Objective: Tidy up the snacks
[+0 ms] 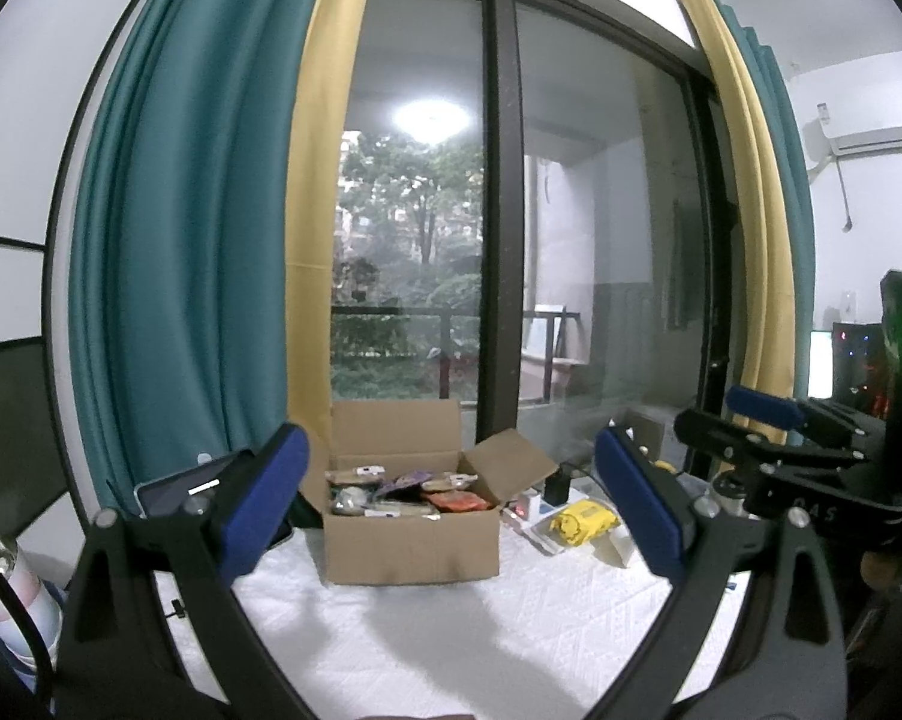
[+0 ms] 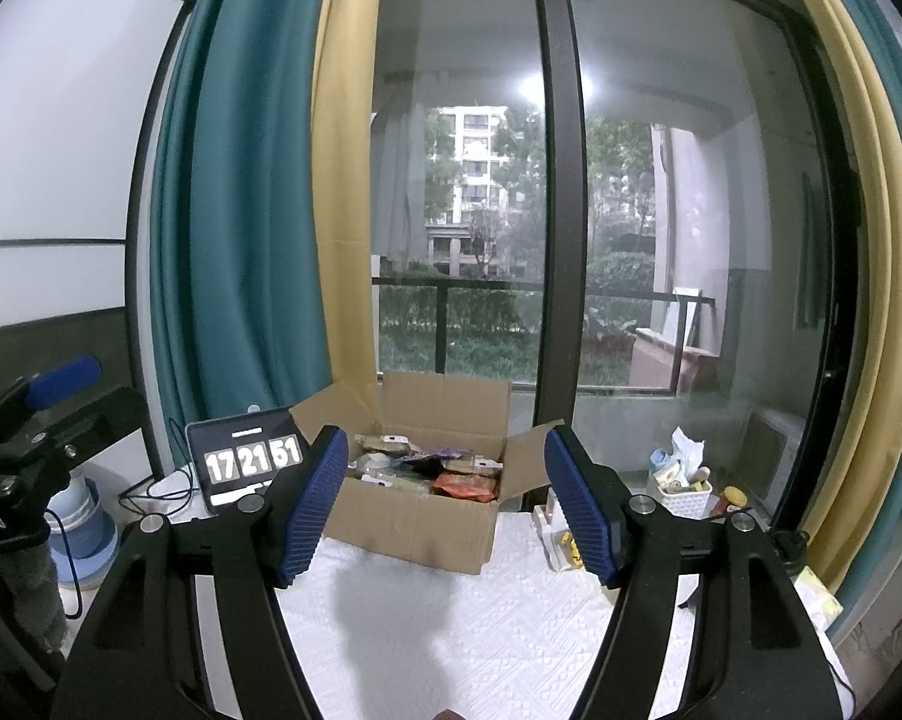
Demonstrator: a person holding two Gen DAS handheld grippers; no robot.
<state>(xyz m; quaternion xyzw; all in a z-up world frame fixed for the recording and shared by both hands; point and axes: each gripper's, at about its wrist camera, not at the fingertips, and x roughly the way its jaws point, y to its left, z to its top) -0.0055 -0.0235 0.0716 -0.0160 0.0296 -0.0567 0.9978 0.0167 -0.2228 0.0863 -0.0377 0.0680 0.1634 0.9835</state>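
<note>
**While both grippers wait empty, the snack box sits ahead**

While the left gripper (image 1: 451, 510) and right gripper (image 2: 445, 504) both stand spread wide with nothing between their blue pads, the open cardboard box (image 2: 415, 519) sits at lower centre of each view on the white tablecloth (image 2: 481, 630). Its snack packets (image 2: 466, 486) look light, crinkly and slippery; pinching one by a flat edge or seam seems safest.

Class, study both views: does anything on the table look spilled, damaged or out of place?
Nothing stands out. The brown cardboard box sits upright on the white quilted table cover, flaps open, snack packets inside.
</note>
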